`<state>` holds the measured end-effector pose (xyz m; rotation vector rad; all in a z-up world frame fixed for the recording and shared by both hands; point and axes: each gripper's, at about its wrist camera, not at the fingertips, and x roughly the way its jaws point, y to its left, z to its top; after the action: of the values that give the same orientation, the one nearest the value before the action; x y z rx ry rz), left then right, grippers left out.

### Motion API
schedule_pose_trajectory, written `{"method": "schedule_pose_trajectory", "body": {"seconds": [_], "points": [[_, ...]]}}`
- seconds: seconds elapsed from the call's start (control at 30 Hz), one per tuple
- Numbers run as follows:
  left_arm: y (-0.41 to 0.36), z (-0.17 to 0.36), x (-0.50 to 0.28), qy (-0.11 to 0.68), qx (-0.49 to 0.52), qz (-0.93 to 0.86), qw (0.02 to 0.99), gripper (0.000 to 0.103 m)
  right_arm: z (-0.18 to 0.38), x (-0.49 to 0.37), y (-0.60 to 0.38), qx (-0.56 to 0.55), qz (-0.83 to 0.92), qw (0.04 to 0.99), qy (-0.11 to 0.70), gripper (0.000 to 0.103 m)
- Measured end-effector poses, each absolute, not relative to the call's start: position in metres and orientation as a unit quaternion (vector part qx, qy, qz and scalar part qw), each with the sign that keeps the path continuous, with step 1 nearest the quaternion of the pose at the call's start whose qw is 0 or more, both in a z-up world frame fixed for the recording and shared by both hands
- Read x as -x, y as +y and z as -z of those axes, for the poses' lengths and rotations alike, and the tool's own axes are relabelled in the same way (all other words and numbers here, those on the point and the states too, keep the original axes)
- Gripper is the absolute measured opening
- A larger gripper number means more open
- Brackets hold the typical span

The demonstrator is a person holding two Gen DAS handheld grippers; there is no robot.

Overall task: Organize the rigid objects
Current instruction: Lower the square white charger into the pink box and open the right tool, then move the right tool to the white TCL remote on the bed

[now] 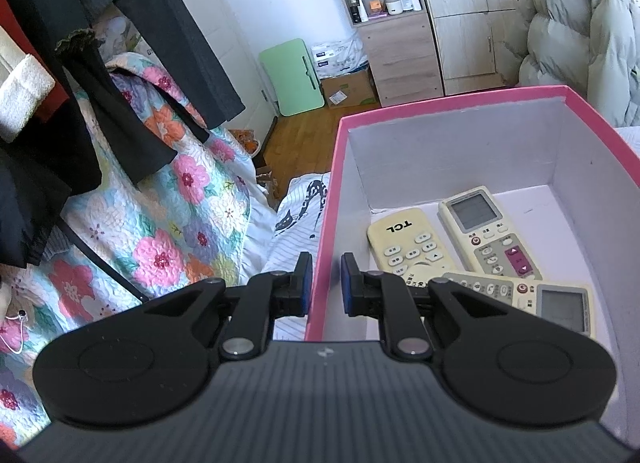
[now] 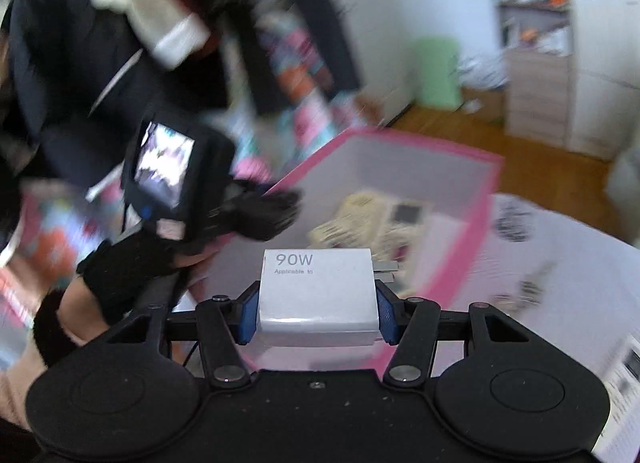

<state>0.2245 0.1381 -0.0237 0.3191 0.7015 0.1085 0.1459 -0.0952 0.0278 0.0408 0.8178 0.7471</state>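
Pink cardboard box (image 1: pixel 440 103) holds three cream remotes (image 1: pixel 412 243); left hand-held gripper (image 1: pixel 326 283) clamps its near-left wall, right hand-held gripper (image 2: pixel 318 313) clamps a white charger block (image 2: pixel 318 295).

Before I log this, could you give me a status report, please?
Left gripper clamps pink box wall. Right gripper holds white charger. Three remotes inside.

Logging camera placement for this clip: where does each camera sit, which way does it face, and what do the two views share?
Left wrist: on the left gripper, shut on the pink box wall, facing three remotes inside.
Right wrist: on the right gripper, gripping a white charger, facing the box; the gloved left hand shows.
Shared: box, remotes.
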Motion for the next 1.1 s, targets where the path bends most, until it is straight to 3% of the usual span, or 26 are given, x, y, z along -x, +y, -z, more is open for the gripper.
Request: {"method": "schedule_pose_trajectory", "body": {"seconds": [0.37,0.8,1.1], "points": [[0.141,0.023,-0.225,0.341,-0.138,-0.048,0.929,0.014,0.021,-0.192,-0.016,0.037,-0.336,0.786,0.517,0.061],[0.144,0.021,-0.225,0.340,-0.129,-0.044,0.931,0.013,0.038,-0.217,0.000,0.046,-0.308,0.811,0.496,0.062],[0.143,0.021,-0.226,0.340,-0.130,-0.045,0.930,0.014,0.000,-0.190,-0.035,0.026,-0.300,0.850,0.432,0.067]]}}
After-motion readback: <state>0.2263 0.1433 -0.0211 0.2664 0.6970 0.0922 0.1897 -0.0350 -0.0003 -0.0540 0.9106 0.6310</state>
